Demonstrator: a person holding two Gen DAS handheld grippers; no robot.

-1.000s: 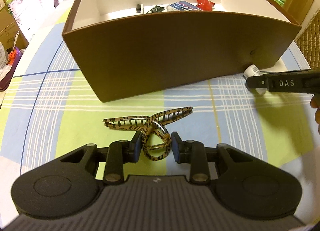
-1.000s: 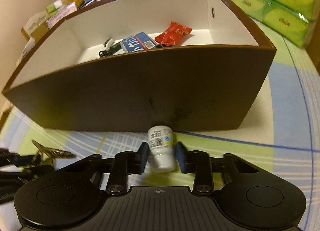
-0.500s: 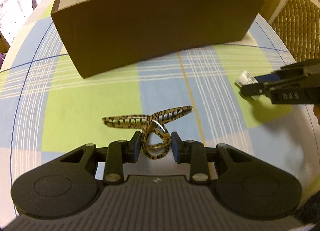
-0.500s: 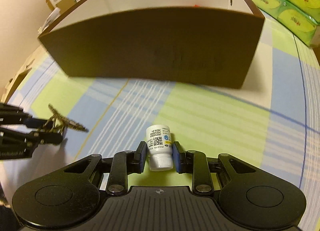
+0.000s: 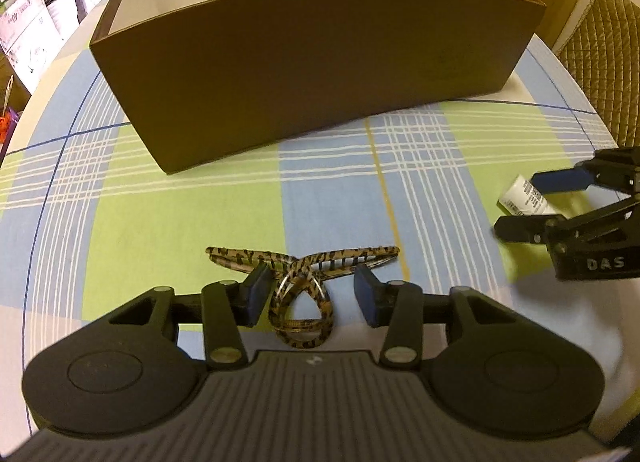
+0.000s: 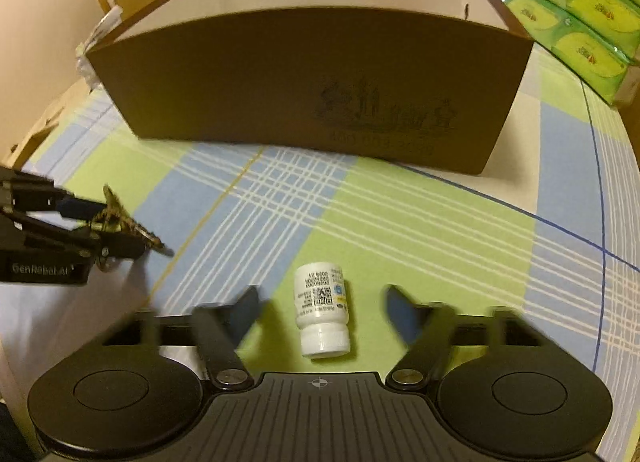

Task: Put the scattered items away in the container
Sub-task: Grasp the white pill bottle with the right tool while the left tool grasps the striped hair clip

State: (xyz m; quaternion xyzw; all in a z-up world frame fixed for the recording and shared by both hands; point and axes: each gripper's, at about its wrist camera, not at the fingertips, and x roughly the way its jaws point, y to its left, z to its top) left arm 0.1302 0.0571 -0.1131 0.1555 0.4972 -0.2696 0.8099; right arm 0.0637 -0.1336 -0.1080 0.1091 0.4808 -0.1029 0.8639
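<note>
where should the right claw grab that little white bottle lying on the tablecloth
Across its labelled body, from above with one finger on each long side. The white bottle lies flat, cap toward the right claw, already between the open fingers.

The box (image 5: 320,73) is showing dark brown outer walls and a white inside, with a faint darker line drawing printed on the wall in the right wrist view. In front of the box, the cloth on the bench (image 5: 328,197) is showing a plaid of pale green and light blue squares crossed by white stripes, thin dark blue lines and one yellow line. The hair clip (image 5: 300,286) is wearing a tan-and-black tiger stripe. The small bottle (image 6: 322,312) is showing white, with black print on its label. The left tongs (image 5: 310,294) are showing black with blue pads (image 5: 366,296). Right of the box, the tissue packs (image 6: 580,9) are showing bright green.
</note>
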